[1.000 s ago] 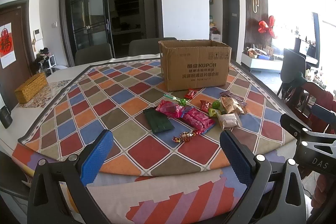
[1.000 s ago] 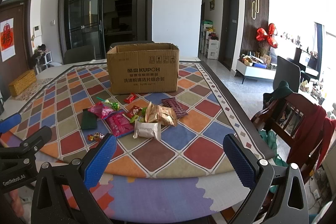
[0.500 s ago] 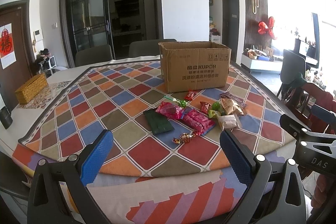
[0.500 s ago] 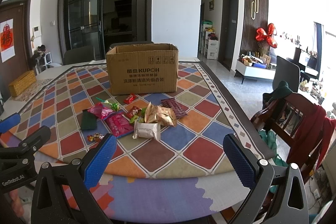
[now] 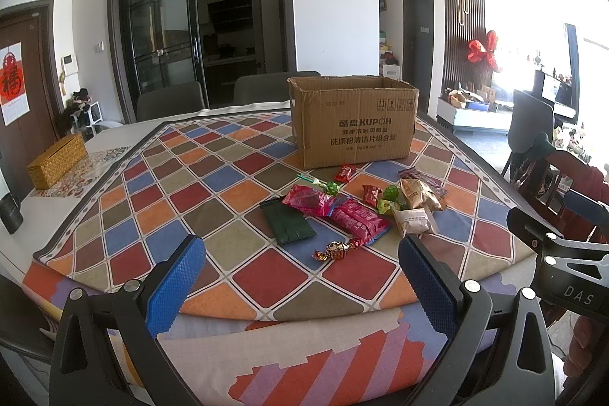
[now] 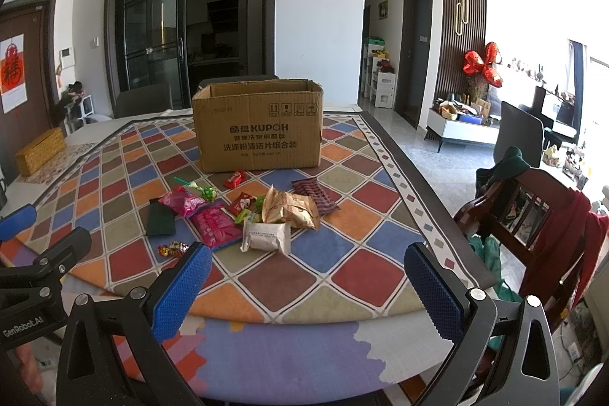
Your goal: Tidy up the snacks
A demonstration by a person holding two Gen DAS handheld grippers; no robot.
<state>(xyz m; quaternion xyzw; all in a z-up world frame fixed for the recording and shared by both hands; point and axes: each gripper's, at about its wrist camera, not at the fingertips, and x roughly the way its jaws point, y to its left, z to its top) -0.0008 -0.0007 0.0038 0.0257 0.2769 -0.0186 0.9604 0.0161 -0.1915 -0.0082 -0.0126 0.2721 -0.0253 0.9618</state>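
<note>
An open cardboard box [image 5: 352, 124] [image 6: 259, 130] stands on the patterned tablecloth [image 5: 152, 177]. In front of it lies a heap of snacks: a dark green packet [image 5: 289, 225] [image 6: 160, 221], pink packets [image 5: 357, 221] [image 6: 215, 225], a white packet [image 5: 413, 220] [image 6: 266, 236], tan bags [image 6: 291, 210], a green lollipop [image 5: 330, 188] and foil candies [image 5: 337, 250] [image 6: 173, 249]. My left gripper [image 5: 300, 276] is open and empty at the table's near edge. My right gripper [image 6: 308, 282] is open and empty too, to the right of the left one.
A woven yellow box [image 5: 57, 160] sits at the far left of the table. Grey chairs [image 5: 169, 99] stand behind the table. A wooden chair with red clothing [image 6: 548, 227] stands to the right, beside the table's edge [image 6: 437, 208].
Both views have shifted very slightly toward the table. The snacks and box have not moved, and both grippers stay open.
</note>
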